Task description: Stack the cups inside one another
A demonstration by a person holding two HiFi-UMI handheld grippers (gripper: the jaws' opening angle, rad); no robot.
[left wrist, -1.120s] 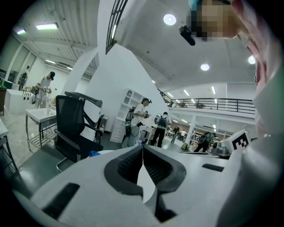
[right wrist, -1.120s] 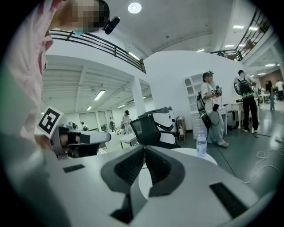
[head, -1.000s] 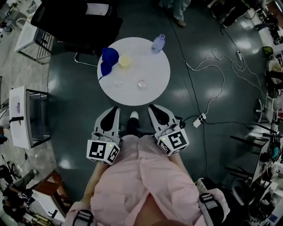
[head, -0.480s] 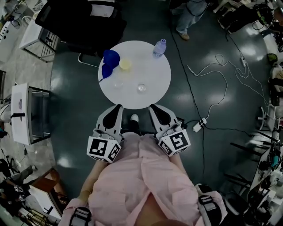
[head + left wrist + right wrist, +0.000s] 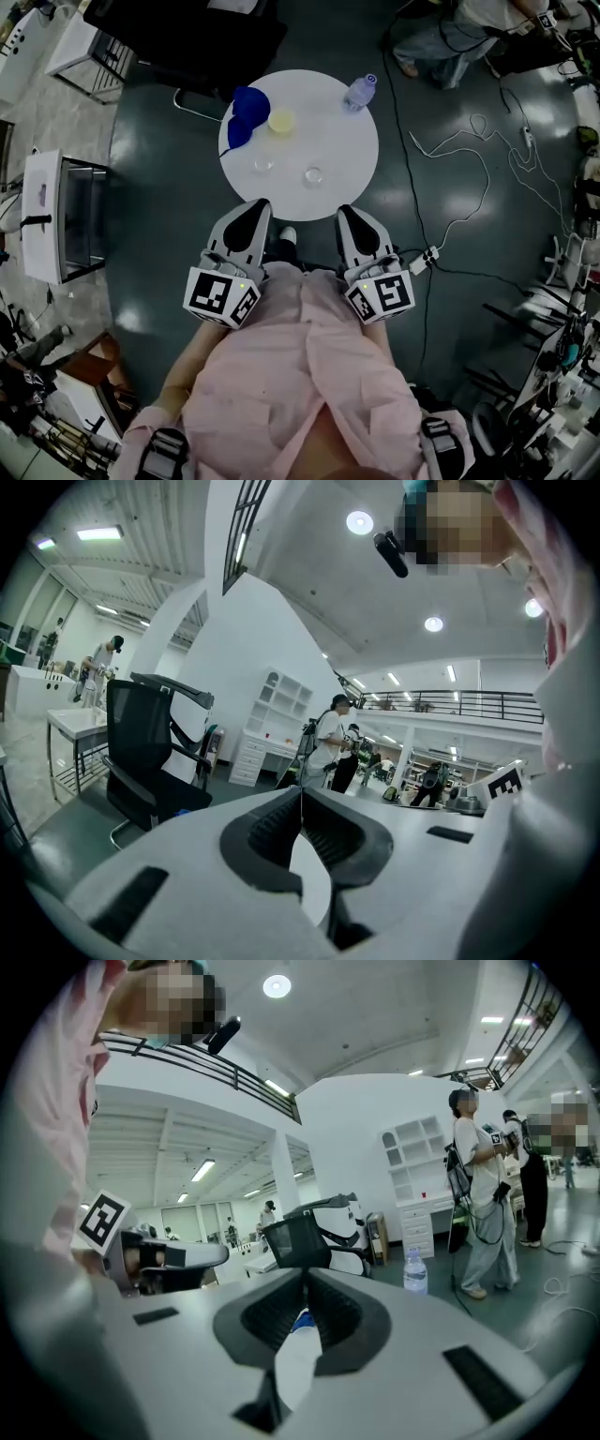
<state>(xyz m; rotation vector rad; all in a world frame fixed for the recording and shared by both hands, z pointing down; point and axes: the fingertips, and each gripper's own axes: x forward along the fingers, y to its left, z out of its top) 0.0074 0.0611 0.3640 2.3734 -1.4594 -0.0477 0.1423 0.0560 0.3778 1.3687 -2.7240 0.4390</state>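
Cups unstacked on the table, both grippers short of them.
The blue cups (image 5: 246, 112), yellow cup (image 5: 280, 120) and two clear cups (image 5: 263, 165) sit apart on the round table (image 5: 347, 150), with a bottle (image 5: 360, 92) at its far edge. The left gripper (image 5: 255, 208) and right gripper (image 5: 350, 214) hover at the near rim, jaws pressed together and empty. The clear cups are hard to spot, so I reckon jaws coming in shut could knock one over.

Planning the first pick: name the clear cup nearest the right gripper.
The right-hand clear cup; the other clear cup sits further left, nearer the blue cups and the left gripper.
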